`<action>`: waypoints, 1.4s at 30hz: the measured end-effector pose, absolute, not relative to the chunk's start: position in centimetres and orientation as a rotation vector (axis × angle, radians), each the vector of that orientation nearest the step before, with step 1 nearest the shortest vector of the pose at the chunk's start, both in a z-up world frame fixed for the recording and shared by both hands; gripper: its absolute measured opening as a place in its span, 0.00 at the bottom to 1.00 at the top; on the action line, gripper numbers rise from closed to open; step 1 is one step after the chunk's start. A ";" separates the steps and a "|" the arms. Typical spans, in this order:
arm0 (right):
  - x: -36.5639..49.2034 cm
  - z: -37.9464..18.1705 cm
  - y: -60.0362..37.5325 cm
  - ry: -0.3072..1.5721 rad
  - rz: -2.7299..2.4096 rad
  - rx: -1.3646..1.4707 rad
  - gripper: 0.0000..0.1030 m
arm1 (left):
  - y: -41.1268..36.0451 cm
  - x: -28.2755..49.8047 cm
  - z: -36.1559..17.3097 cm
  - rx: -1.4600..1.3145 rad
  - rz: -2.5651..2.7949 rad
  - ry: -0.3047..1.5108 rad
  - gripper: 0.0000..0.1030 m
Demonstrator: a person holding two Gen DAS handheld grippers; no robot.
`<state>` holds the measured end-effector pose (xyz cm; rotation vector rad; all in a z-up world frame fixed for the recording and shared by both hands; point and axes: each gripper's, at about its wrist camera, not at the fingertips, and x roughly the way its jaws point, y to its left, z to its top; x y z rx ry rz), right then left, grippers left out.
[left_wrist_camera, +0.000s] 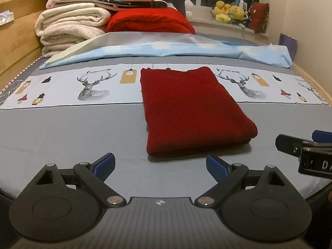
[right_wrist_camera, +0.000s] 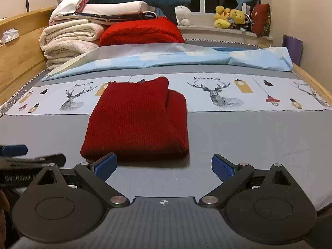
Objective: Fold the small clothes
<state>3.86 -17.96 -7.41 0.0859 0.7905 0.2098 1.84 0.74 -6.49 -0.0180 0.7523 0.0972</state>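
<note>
Sweater (right_wrist_camera: 137,120) side fold: right view only

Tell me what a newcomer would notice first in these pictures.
A folded dark red knit sweater lies in the middle of the grey bed sheet, across its deer-print band. Behind it, a bright red blanket sits beside stacked cream blankets. Both hand-held grippers, left and right, are open and empty.
</note>
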 end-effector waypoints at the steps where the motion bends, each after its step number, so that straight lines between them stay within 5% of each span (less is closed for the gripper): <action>1: 3.9 -7.4 -17.8 0.787 0.208 0.087 0.95 | 0.7 1.8 -6.4 -0.020 0.089 0.748 0.94; 42: 4.3 -7.6 -15.9 0.774 0.242 0.062 0.95 | 1.2 2.4 -6.5 -0.056 0.069 0.742 0.93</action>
